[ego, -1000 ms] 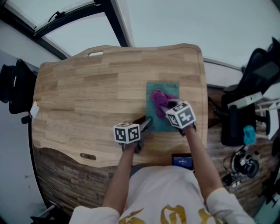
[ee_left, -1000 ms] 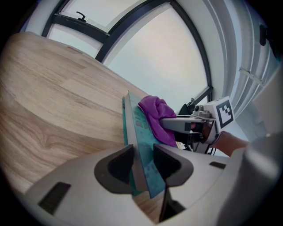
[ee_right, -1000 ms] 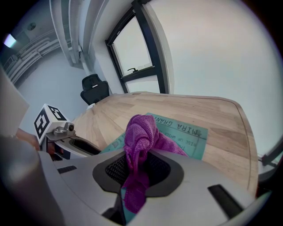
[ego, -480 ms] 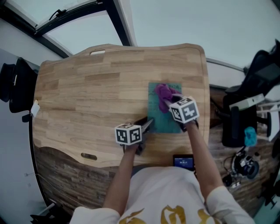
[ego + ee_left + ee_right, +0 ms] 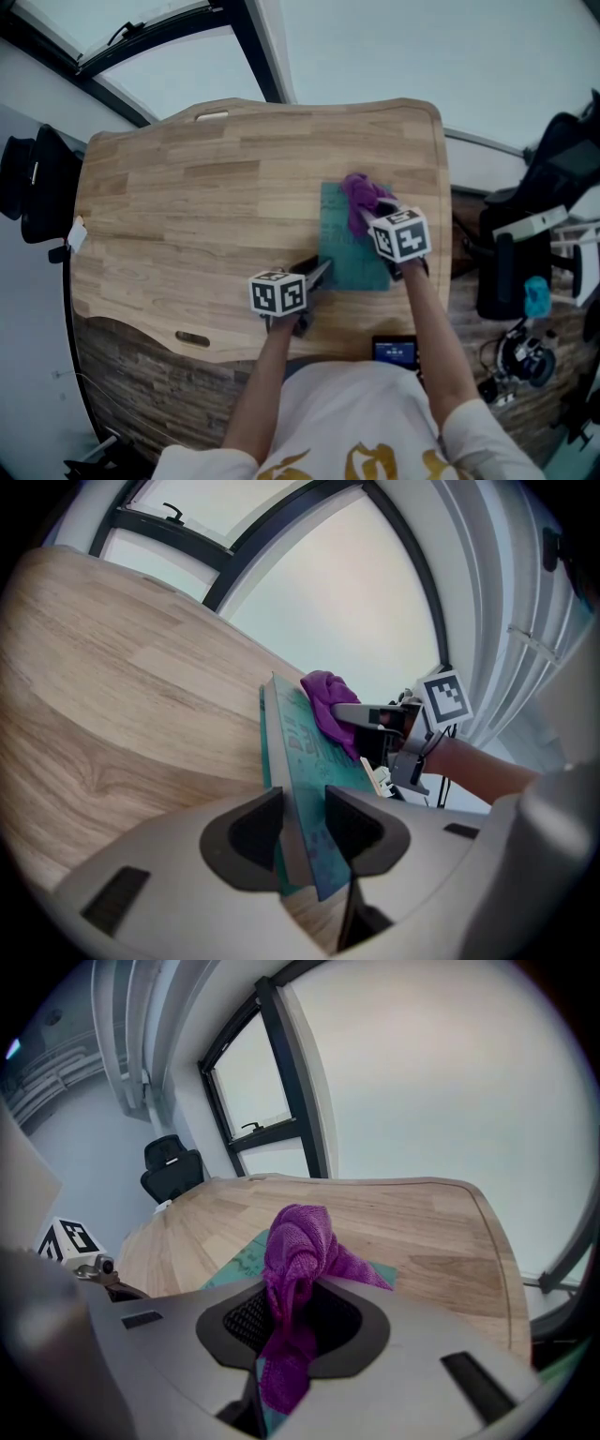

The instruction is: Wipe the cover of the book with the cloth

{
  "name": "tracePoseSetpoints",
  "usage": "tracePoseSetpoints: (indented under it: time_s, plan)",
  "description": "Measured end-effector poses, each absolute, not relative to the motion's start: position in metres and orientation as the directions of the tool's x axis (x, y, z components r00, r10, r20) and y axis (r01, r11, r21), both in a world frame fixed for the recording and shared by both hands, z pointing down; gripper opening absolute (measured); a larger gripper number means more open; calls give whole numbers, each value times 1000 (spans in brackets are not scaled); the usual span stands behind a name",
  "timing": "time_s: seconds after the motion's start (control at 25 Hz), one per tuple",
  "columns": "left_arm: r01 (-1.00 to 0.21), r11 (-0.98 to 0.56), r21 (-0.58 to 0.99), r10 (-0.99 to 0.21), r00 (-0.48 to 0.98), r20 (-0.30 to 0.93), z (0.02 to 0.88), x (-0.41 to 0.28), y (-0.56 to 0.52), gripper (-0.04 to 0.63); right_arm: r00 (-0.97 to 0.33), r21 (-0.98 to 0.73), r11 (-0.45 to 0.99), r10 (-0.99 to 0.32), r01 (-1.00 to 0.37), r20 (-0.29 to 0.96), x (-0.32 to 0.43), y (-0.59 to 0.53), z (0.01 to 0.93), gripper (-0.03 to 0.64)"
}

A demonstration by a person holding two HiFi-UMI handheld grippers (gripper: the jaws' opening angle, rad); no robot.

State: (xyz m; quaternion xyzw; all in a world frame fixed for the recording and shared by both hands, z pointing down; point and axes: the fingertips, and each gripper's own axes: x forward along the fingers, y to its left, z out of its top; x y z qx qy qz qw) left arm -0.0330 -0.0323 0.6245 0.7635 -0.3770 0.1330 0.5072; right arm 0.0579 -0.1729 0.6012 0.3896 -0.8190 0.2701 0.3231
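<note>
A teal book (image 5: pixel 342 255) lies flat on the right part of the wooden table (image 5: pixel 187 206). My left gripper (image 5: pixel 322 270) is shut on the book's near left edge; in the left gripper view the cover (image 5: pixel 298 752) runs between both jaws. My right gripper (image 5: pixel 368 221) is shut on a bunched purple cloth (image 5: pixel 362 195), which rests on the book's far right corner. In the right gripper view the cloth (image 5: pixel 296 1246) fills the gap between the jaws, with a strip of the book (image 5: pixel 239 1262) below it. The left gripper view shows the cloth (image 5: pixel 324 701) at the book's far end.
The table's right edge (image 5: pixel 441 187) runs close beside the book. A small dark device (image 5: pixel 394 350) sits at the near edge by my body. Black chairs stand off the table at the left (image 5: pixel 37 183) and right (image 5: pixel 553 164). Window frames lie beyond the far edge.
My right gripper has slid the cloth across the cover, away from me and to the right, to the book's far right corner. The left gripper and the book have stayed put.
</note>
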Motion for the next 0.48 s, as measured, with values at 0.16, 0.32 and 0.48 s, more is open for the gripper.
tracePoseSetpoints:
  time_s: [0.16,0.32,0.48]
  plan:
    - [-710,-202,675,-440,681,585,624,-33,-32,144,-485,-201,537,-464,-820,741,57,-174,602,74]
    - [-710,-201,675,-441,681,584,625,-32,-33,144,-482,-190,544,-466,-818,742,53,-177,600,74]
    - [-709,-201,676,-440,682,585,624,-32,-33,144,-483,-188,551,-459,-813,745,48,-177,600,74]
